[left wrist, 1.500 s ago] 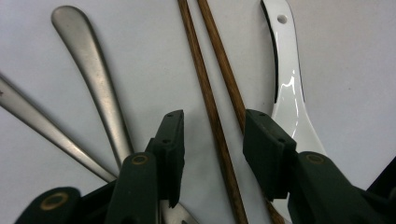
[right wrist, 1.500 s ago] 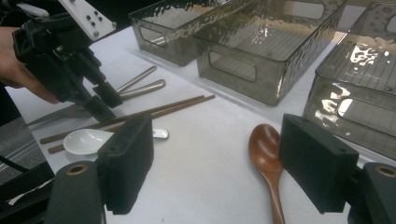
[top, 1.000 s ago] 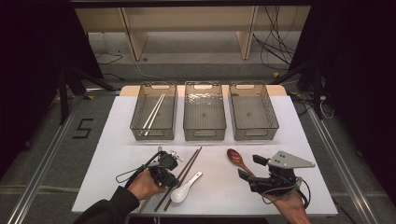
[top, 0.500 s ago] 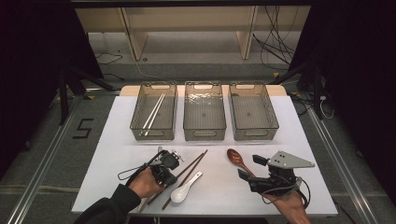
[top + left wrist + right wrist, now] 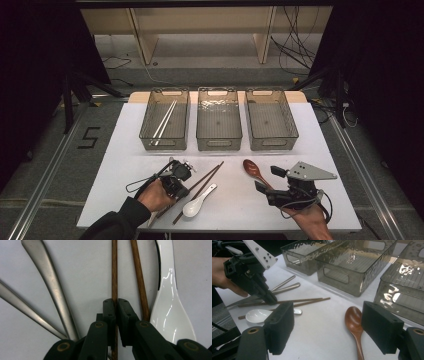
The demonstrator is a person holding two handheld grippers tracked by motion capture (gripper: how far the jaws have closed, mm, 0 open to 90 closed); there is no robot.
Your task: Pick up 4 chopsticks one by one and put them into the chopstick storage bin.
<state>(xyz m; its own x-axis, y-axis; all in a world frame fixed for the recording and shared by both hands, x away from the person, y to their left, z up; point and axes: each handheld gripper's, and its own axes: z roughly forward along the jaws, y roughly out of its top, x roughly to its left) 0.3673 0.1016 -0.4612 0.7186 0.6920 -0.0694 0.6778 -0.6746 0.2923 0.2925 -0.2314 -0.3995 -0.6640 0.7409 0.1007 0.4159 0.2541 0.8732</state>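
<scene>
The left tongs (image 5: 116,302) have just been closing and now pinch one dark brown wooden chopstick (image 5: 114,270), slender and straight-grained, lying on the white counter (image 5: 125,145) just beside its twin (image 5: 138,277) and a white ceramic spoon (image 5: 170,302). The right tongs (image 5: 327,322) stand wide, holding nothing.

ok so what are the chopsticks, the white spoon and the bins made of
Chopsticks: probably wood, brown with visible grain, matte. White spoon: looks like glazed ceramic, glossy highlights, though melamine is possible. Bins: clear smoky plastic, see-through textured walls.
</scene>
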